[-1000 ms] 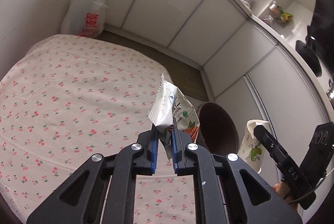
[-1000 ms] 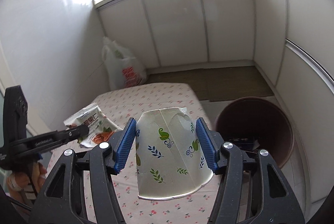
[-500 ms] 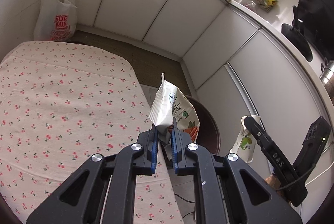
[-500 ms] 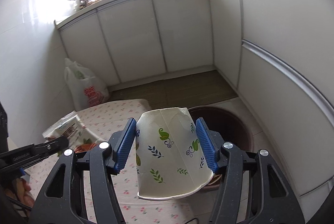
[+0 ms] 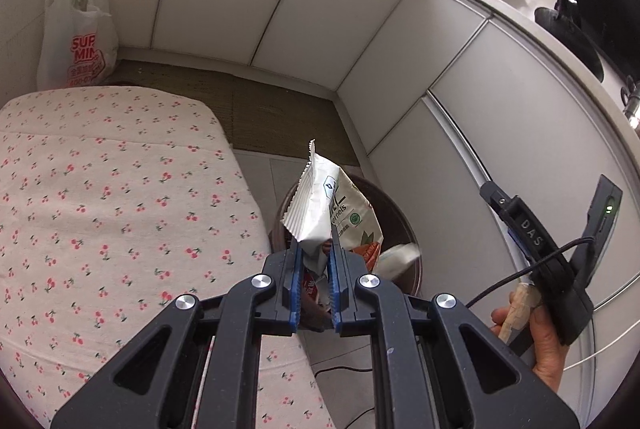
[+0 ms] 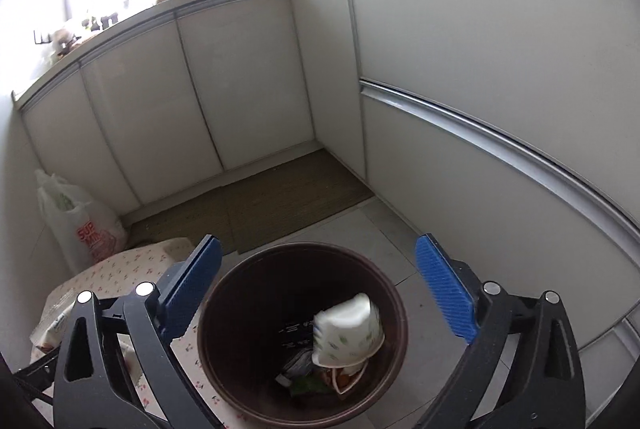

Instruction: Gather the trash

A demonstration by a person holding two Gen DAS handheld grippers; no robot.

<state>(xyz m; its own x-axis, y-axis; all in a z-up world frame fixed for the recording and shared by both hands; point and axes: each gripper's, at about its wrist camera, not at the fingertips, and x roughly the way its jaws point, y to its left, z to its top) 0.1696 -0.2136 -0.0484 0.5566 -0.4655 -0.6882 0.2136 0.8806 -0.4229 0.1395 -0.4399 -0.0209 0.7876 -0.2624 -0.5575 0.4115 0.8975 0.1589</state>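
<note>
My left gripper [image 5: 315, 253] is shut on a white snack wrapper [image 5: 328, 213] and holds it upright over the near rim of the brown trash bin [image 5: 400, 221]. My right gripper [image 6: 320, 285] is open and empty above the brown trash bin [image 6: 224, 313]. The white paper cup with leaf print [image 6: 348, 335] is blurred inside the bin, above other trash at the bottom. The cup also shows blurred in the left wrist view [image 5: 398, 259]. The right gripper's body and the hand holding it show in the left wrist view [image 5: 556, 261].
A table with a cherry-print cloth [image 5: 100, 209] stands left of the bin; its corner shows in the right wrist view [image 6: 120, 269]. A white shopping bag [image 5: 76, 33] sits on the floor by the white cabinets [image 6: 480, 109]. A brown floor mat [image 5: 272, 113] lies beyond the bin.
My right gripper has opened and let go of the paper cup, which is dropping into the bin. Both grippers have moved right, off the table and over the bin.
</note>
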